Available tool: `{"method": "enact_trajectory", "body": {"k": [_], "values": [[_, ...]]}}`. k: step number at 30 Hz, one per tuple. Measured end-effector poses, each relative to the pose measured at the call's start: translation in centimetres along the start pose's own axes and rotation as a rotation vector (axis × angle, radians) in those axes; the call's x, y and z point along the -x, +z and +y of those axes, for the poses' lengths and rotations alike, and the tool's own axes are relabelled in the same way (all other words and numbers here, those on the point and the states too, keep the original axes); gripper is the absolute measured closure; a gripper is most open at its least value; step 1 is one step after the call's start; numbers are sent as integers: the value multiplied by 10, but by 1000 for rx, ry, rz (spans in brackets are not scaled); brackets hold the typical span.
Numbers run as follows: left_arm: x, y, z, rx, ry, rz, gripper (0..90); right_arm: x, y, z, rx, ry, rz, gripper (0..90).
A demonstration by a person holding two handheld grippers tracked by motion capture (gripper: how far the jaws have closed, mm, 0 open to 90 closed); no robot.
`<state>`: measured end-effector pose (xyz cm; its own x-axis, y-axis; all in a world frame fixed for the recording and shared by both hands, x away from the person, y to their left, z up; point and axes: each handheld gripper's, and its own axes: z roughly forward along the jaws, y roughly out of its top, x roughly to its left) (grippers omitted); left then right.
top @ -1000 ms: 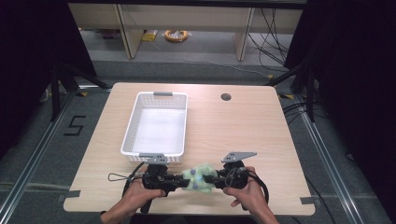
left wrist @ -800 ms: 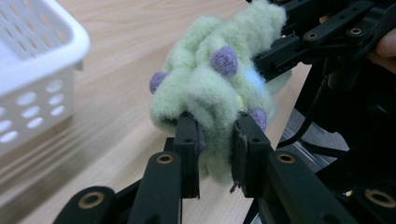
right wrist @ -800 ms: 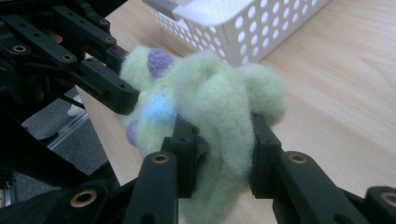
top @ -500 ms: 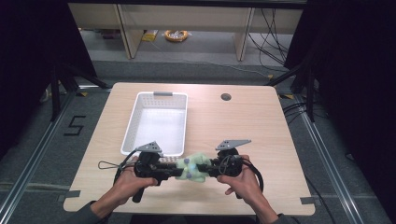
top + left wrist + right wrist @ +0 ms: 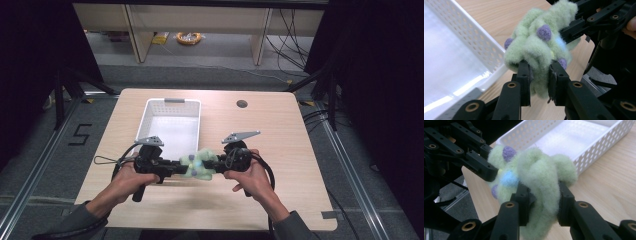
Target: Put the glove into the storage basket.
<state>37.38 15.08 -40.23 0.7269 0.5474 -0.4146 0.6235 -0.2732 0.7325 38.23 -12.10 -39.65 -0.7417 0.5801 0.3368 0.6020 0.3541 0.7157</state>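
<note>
While both of my hand-held grippers, left point(image 5: 172, 168) and right point(image 5: 220, 164), pinch the green toy point(image 5: 197, 164) from opposite sides, it hangs above the counter point(image 5: 280, 150), near the basket point(image 5: 172, 122). Next, I judge, carry it far-left over the basket, then release together.

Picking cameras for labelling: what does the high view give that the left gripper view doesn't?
High view: the whole table, the full white basket, both hands with forearms, the left tool, the floor and shelving behind. Left gripper view: close detail, purple dots on the green fuzzy toy, fluff squeezed between the left tool's jaws, the basket's perforated wall. Both: the toy clamped from opposite sides by both tools, the right tool included, beside the basket, above the wood.
</note>
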Motion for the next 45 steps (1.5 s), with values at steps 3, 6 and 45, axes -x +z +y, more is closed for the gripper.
{"method": "enact_trajectory", "body": {"k": [3, 6, 45], "values": [[-8, -6, 6, -10, 5, 5, 730, -1, 5, 10, 2, -5, 5, 692], [-14, -13, 11, -10, -4, 20, 727, 0, 11, 21, 8, -37, 0, 692], [-129, -14, 22, -156, -168, 164, 723, 29, 137, 82, -160, 100, -81, 690]]}}
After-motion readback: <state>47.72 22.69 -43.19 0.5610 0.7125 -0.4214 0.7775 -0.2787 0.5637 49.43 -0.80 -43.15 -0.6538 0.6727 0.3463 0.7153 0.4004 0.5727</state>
